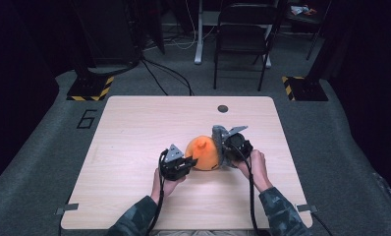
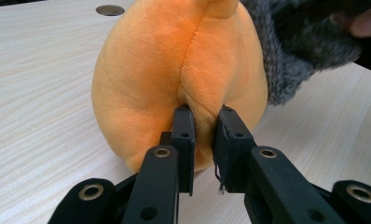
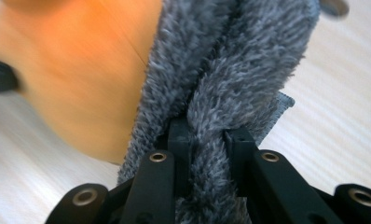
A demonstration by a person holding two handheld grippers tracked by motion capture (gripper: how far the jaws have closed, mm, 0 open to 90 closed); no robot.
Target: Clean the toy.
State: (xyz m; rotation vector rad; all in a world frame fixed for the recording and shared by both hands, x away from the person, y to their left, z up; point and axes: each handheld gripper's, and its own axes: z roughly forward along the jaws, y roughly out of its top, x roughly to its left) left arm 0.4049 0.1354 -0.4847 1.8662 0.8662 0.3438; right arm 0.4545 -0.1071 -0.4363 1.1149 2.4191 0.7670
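Note:
An orange plush toy [image 1: 203, 152] rests on the light wood table [image 1: 134, 142], with a grey fuzzy cloth [image 1: 219, 140] draped against its right side. My left gripper [image 1: 182, 164] presses in from the toy's left; in the left gripper view its jaws pinch a fold of the orange plush toy [image 2: 174, 70] at the seam, left gripper [image 2: 204, 123]. My right gripper [image 1: 228, 147] is on the toy's right. In the right gripper view its jaws are shut on a bunched strip of grey fuzzy cloth [image 3: 230, 74], right gripper [image 3: 210, 140], with the orange plush toy [image 3: 81, 70] behind.
A round cable hole [image 1: 223, 108] sits near the table's far edge. Beyond the table stand a black chair [image 1: 242, 34] and a white stand leg [image 1: 199, 29] on grey carpet. Yellow-black striped bases [image 1: 90, 88] flank the far corners.

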